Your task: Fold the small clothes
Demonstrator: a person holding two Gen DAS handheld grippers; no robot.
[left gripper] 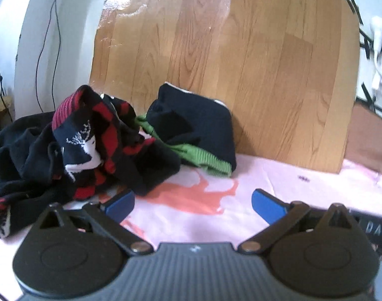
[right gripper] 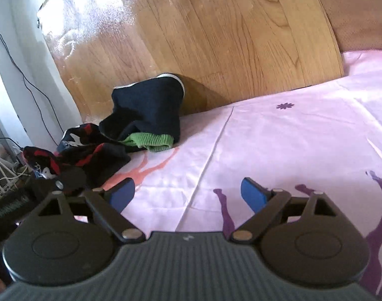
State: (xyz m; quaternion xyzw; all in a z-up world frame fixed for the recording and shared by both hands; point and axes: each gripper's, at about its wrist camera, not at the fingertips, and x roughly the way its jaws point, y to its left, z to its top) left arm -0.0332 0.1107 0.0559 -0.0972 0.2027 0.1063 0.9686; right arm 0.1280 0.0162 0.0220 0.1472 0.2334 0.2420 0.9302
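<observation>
We hold our left gripper [left gripper: 193, 204] with its blue-padded fingers spread wide and nothing between them, low over a pale pink bedsheet [left gripper: 278, 183] printed with coral shapes. Just ahead and to its left lies a crumpled heap of black-and-red knit clothing with a white reindeer motif [left gripper: 85, 145]. Beside it, a dark navy garment with a green ribbed cuff [left gripper: 196, 128] leans against the upright wood-grain panel [left gripper: 241, 62]. Our right gripper [right gripper: 188, 194] is likewise spread and empty above the sheet, with the navy garment ahead to its left and the heap nearer its left finger.
</observation>
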